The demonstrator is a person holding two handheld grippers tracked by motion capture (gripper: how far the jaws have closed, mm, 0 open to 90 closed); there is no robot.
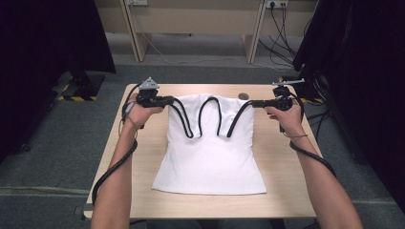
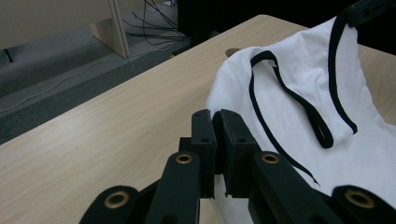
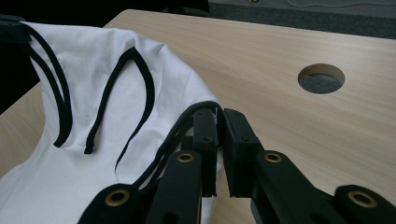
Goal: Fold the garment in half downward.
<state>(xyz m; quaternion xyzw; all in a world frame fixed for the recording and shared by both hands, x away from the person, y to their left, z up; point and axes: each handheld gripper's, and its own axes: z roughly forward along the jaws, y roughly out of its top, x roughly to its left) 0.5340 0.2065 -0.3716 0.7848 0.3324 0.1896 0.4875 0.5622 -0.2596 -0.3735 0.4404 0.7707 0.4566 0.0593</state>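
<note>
High view, garment: the white tank top point(image 1: 210, 157) with black trim lies on the wooden table point(image 1: 282, 191), hem toward you and flat, shoulder end raised off the surface at the far side.
High view, your left gripper point(image 1: 168, 100): you hold it at the top's left shoulder, jaws pinched on the black-edged strap there.
High view, your right gripper point(image 1: 254, 103): you hold it at the right shoulder, jaws pinched on the matching strap; the black trim loops point(image 1: 210, 117) hang slack between the two holds.
Left gripper view, jaws: the two black jaws stand nearly together with white fabric point(image 2: 280, 116) running in between them, so the grip reads as narrow and holding the top; the far strap point(image 2: 341, 70) rises to the other gripper at the upper right.
Left gripper view, table: bare wood lies to the left of the garment.
Right gripper view, jaws: closed to a narrow gap on the black strap point(image 3: 187, 126) and a sliver of white cloth; the round cable hole point(image 3: 321, 78) in the table sits well apart to the right.
Progress, judged: both shoulders are secured and lifted; the body is not yet folded. What is left appears to be carrying the shoulders toward the hem and smoothing the fold.
</note>
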